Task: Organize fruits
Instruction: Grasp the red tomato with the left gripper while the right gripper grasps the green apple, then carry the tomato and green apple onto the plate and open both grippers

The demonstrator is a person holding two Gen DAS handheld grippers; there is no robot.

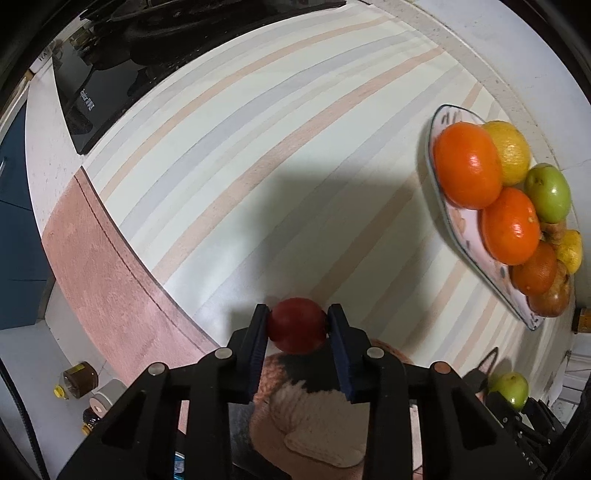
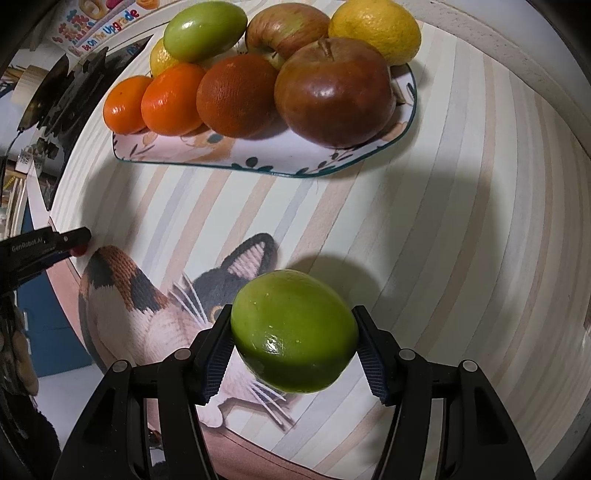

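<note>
My left gripper points down at the striped mat and is shut on a small red fruit, with both pads pressing its sides. My right gripper is shut on a green fruit above the mat's cat picture. A patterned plate behind it holds oranges, a brown-red apple, lemons and a green fruit. The left wrist view has this plate at the right. The left gripper also shows at the right wrist view's left edge.
The striped mat with a pink border covers most of a white counter. A black glossy appliance stands at the far left corner. Small jars sit on the counter beside the mat's pink edge.
</note>
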